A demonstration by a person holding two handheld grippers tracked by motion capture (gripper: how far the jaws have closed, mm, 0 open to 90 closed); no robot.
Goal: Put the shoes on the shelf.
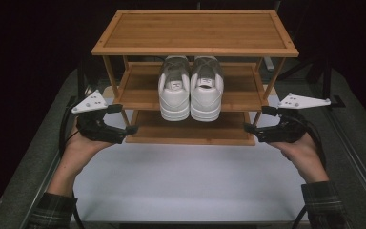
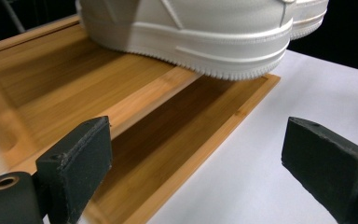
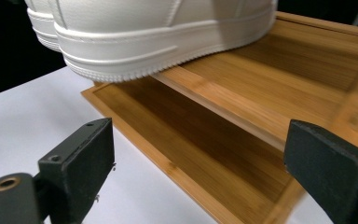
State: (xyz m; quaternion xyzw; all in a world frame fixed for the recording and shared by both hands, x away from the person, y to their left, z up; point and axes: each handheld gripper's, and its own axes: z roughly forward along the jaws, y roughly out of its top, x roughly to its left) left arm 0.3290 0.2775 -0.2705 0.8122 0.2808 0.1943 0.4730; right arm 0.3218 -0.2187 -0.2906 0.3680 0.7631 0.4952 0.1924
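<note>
a three-tier bamboo shoe rack with raised rims (image 1: 195, 31) stands at the middle of the desk, and a pair of white leather sneakers (image 1: 190, 88) sits side by side on its middle shelf (image 1: 238, 90), heels toward the person and poking a little past the shelf's front edge. the top shelf and the bottom shelf (image 1: 190, 133) carry nothing.

the left gripper (image 1: 122, 119) hangs at the rack's front left corner, its jaws spread wide and holding nothing; in the left gripper view the jaws straddle the bottom shelf's front rim (image 2: 214, 140), with the sneaker sole (image 2: 205, 51) overhanging above. the right gripper (image 1: 256, 119) mirrors it at the front right corner, jaws also wide and gripping nothing; in the right gripper view one jaw is over the white sheet (image 3: 32, 116) and the other over the bamboo (image 3: 242, 121). whether either gripper touches the rack's legs cannot be told.

between the two hands, in front of the rack, the white sheet covering the desk (image 1: 186, 181) lies open. on either side of it runs a grey border (image 1: 357, 143), and a metal rail (image 1: 362, 167) follows the right edge. beyond the desk the room is dark, with only faint shapes behind the rack.
</note>
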